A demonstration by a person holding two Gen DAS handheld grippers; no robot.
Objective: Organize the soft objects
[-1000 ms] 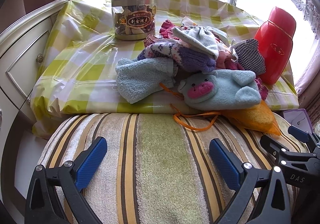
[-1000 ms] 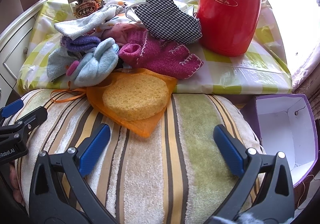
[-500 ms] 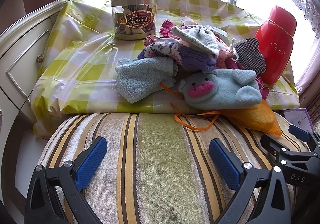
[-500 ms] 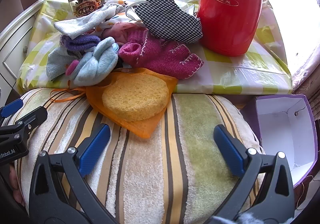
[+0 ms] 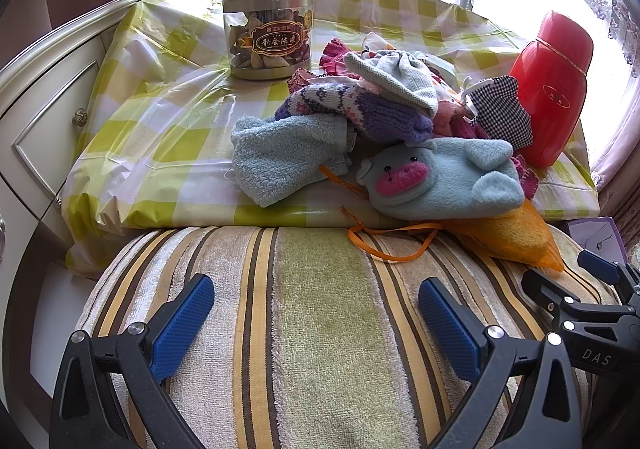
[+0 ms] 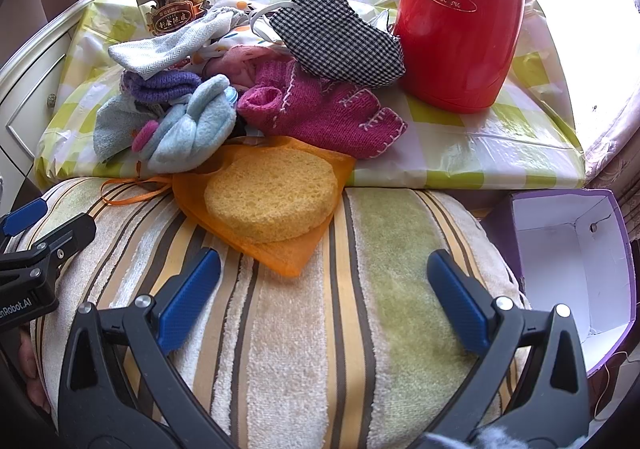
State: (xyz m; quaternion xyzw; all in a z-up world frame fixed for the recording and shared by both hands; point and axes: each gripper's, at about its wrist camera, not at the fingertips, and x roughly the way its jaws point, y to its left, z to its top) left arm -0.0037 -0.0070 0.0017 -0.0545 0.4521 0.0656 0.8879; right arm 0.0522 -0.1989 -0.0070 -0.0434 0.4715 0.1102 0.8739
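**Both tongs idle over the striped cushion**

My left tongs (image 5: 316, 313) and right tongs (image 6: 324, 285) gape wide, holding nothing, above the striped cushion (image 6: 304, 329). Nothing has shifted since a second ago. The pile of soft things (image 5: 384, 121) sits on the checked tabletop (image 5: 160, 121), beside the red flask (image 6: 460, 25). The yellow sponge (image 6: 272, 201) lies on the cushion, seemingly inside an orange mesh bag (image 6: 280, 253).

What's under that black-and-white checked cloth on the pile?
The checked cloth lies on top of the magenta knitted glove and some pink fabric, its far edge against the red flask. White loops show at its left edge; anything deeper is covered.
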